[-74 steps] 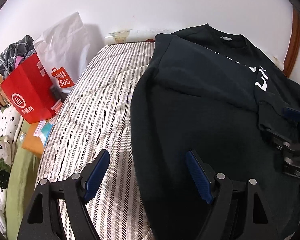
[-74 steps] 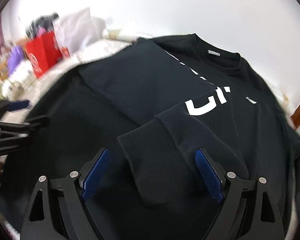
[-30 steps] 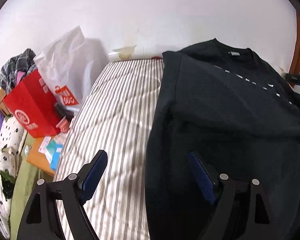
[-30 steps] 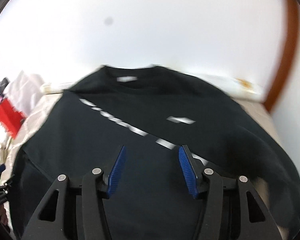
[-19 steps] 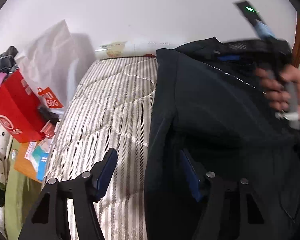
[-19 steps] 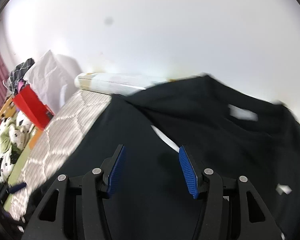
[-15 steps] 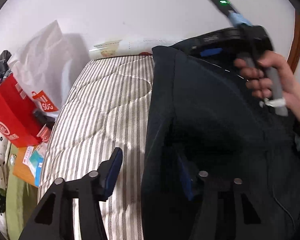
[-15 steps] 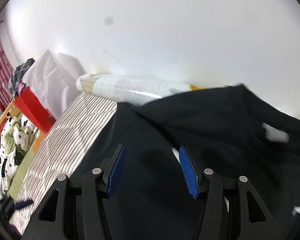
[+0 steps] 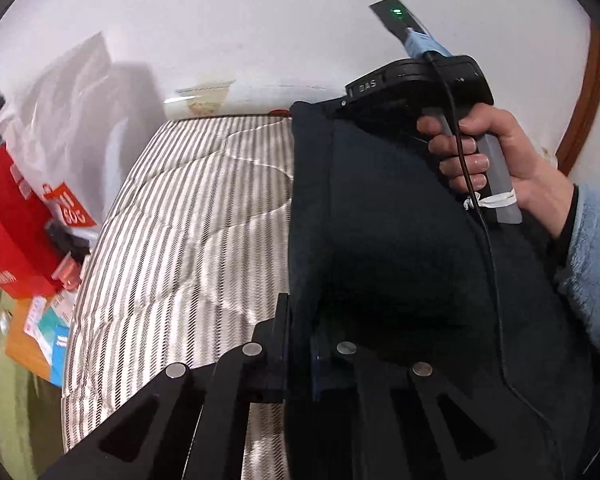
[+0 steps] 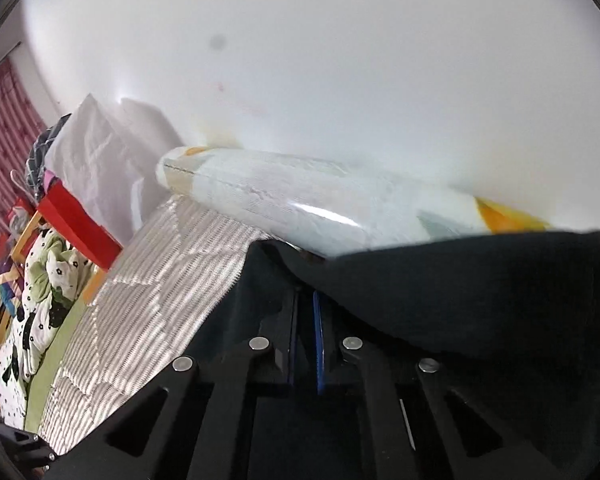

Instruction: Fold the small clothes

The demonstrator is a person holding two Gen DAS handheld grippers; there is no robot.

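Observation:
A black sweatshirt [image 9: 400,248] lies on a striped mattress [image 9: 188,232]. My left gripper [image 9: 300,344] is shut on the sweatshirt's left folded edge near its lower part. My right gripper [image 10: 306,332] is shut on the sweatshirt [image 10: 480,288] at its far upper left corner, near the wall. In the left wrist view the right gripper's black body [image 9: 416,88] and the hand holding it show at the top of the garment.
A rolled white and orange plastic-wrapped bundle [image 10: 308,208] lies along the wall at the mattress head. A red paper bag [image 9: 8,232] and a white bag [image 9: 72,120] stand left of the bed. A floral quilt [image 10: 32,312] lies left.
Both grippers have closed on the sweatshirt's left edge. The right gripper moved from the sleeve area to the far upper left corner; the left moved in onto the near edge.

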